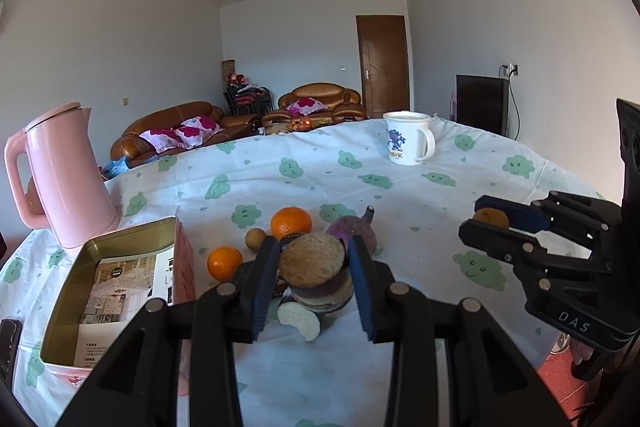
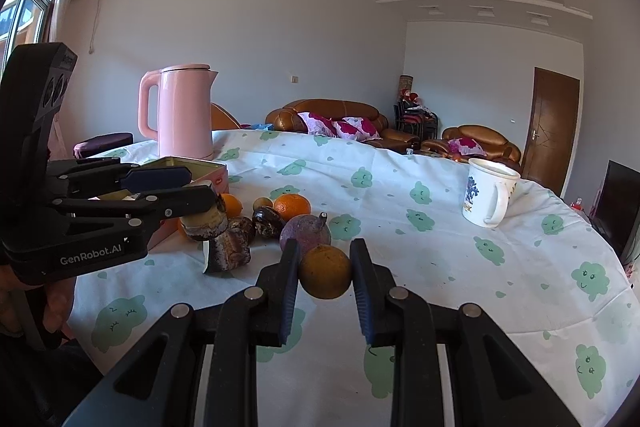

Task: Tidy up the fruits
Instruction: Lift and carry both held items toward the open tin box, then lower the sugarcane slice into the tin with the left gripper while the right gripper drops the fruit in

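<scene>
Fruit lies clustered on the cloud-print tablecloth at twelve o'clock from the left gripper, which is clamped on a brown round slice, while the right gripper grasps a dull orange, an open tin box at nine o'clock.

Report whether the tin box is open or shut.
Open: the tin box has no lid on, and printed paper shows inside it.

A home's living room: brown leather sofas with floral cushions mid-frame, a wooden door, and a cloth-covered table in front.
</scene>
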